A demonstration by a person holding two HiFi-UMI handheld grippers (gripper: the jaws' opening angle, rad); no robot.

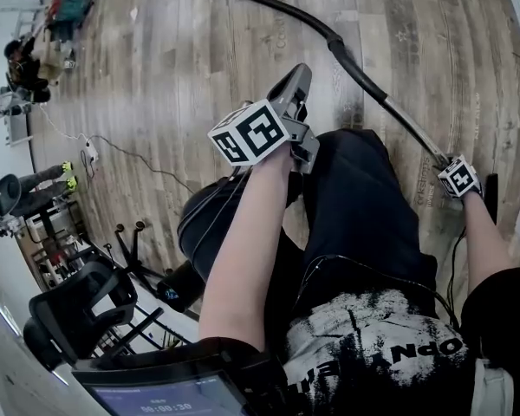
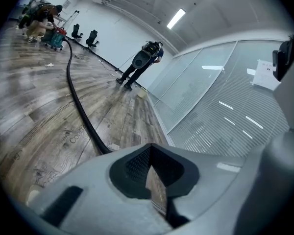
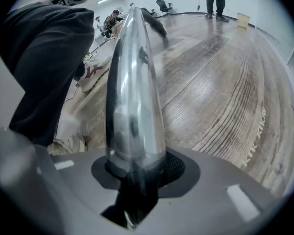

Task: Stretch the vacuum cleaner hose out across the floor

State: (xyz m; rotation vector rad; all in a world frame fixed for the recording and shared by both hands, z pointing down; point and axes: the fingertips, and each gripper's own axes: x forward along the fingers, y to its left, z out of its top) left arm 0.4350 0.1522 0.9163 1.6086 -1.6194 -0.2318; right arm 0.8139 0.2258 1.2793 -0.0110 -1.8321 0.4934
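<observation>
Now R gripper (image 3: 137, 173) loose round metal tube (image 3: 134, 82); L gripper (image 1: 295, 85) closed.

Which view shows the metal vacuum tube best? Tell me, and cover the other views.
Right gripper view: the metal tube fills the frame, running between the fingers of the right gripper. Head view shows it thin and far; left gripper view shows only the hose.

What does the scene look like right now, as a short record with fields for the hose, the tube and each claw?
hose: black, lying in a long curve across the wood floor
metal tube: at the hose's near end, standing between the right claw's jaws
right claw: low by the floor, jaws around the tube, pads look eased off it
left claw: shut, empty, held up off the floor
</observation>
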